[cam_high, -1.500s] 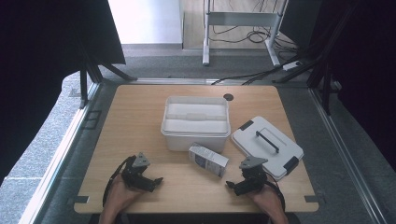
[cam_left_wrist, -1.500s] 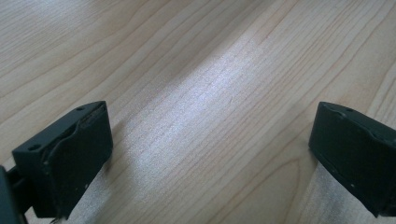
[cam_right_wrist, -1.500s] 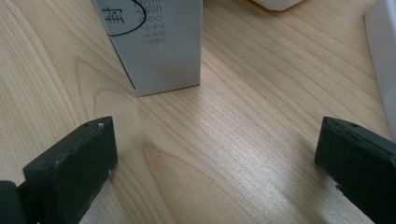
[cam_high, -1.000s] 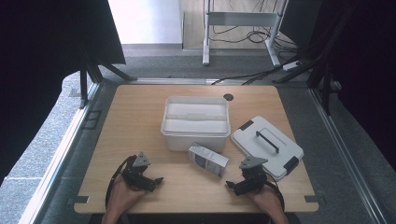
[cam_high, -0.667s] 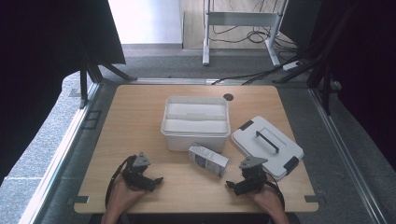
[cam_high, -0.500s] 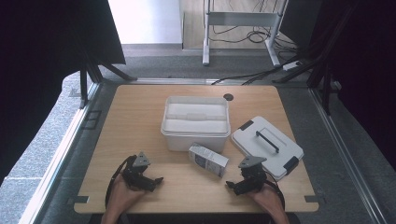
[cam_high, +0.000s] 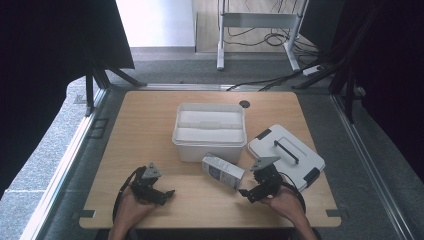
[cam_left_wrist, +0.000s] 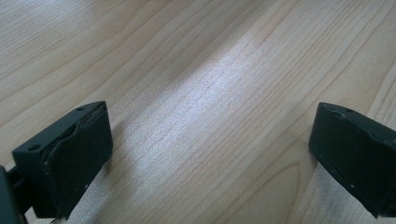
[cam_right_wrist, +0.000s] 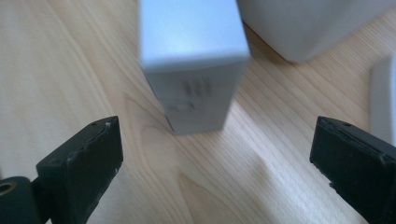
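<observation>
Both jaws of the right gripper (cam_right_wrist: 212, 172) stand wide and empty just short of the carton (cam_right_wrist: 192, 60), which could skid toward the tub (cam_high: 210, 131) if nudged off-centre, while the left gripper (cam_high: 161, 192) rests equally wide and empty on the counter (cam_high: 140, 130).

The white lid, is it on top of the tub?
No, the white lid lies flat on the table, to the right of the open tub.

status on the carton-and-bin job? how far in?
Done: the lid is off and lies on the table right of the open white bin. In hand: nothing gripped; the right gripper is open and aimed at the carton, which lies on the table in front of the bin. The left gripper is open over bare wood. Left, most likely: grip the carton, put it in the bin, refit the lid.
</observation>
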